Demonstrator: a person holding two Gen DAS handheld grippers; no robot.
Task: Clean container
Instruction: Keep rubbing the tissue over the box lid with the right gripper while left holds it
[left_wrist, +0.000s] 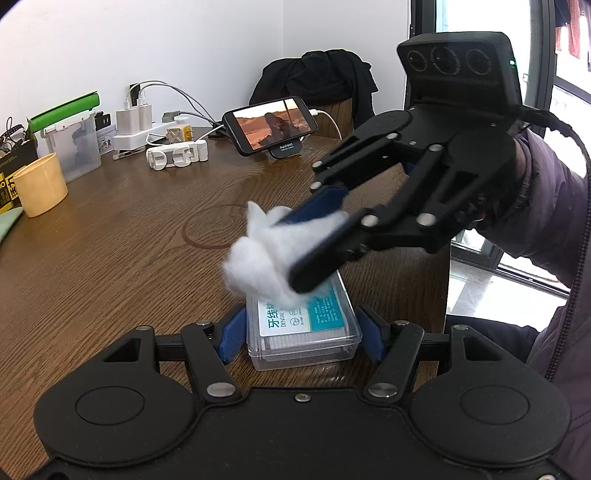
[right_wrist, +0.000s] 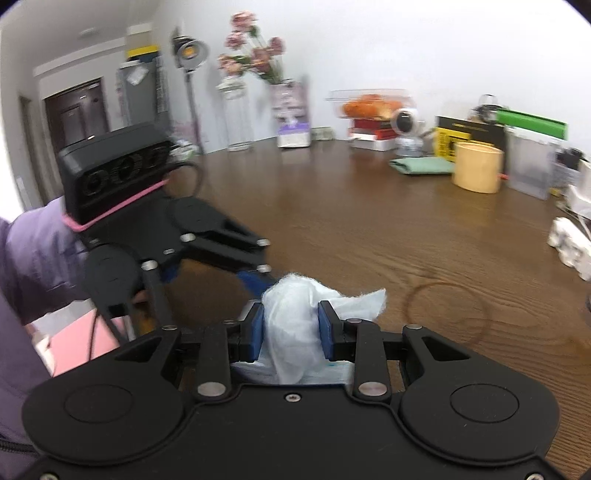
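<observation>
My left claw (left_wrist: 301, 332) is clenched on the clear container (left_wrist: 304, 328), low centre of the left view, flat on the worktop (left_wrist: 129, 240). My right claw (right_wrist: 291, 328) grips a white wad (right_wrist: 291, 325); it comes in from the right, wad pressed on the container's far lid end.

The clear container (left_wrist: 304, 334) near the left wrist camera bears a label reading "牙线" and "DENTAL", partly covered, while the far phone stand (left_wrist: 286, 149) shows small white lettering too blurred to read surely.
</observation>
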